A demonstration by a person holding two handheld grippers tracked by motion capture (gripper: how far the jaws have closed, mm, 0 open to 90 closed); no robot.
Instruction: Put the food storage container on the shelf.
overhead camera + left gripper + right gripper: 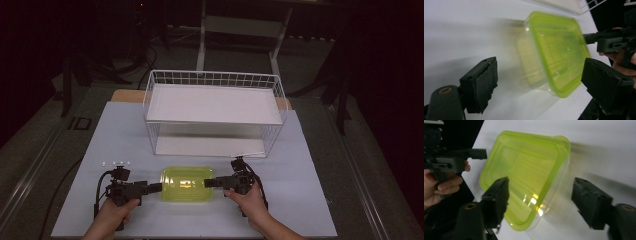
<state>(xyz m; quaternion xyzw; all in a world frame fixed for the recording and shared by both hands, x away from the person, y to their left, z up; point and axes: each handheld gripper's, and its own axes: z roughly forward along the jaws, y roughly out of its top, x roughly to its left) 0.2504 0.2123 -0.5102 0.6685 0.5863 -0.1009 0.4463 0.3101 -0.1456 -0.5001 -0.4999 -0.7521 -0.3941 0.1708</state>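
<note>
High view: wire basket (215, 107) behind green-lidded container (187, 184); gripper views: both grippers' fingers spread, container between, ungripped.

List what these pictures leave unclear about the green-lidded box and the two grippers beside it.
- Box contents: high view too small, gripper views blurred, lid tinted.
- Whether the left gripper touches the box: high view too small; in the left gripper view its jaws stand apart either side, pads clear of it.
- Same for the right gripper; the right gripper view shows a gap.
- Basket lower shelf: partly hidden under the upper shelf.
</note>
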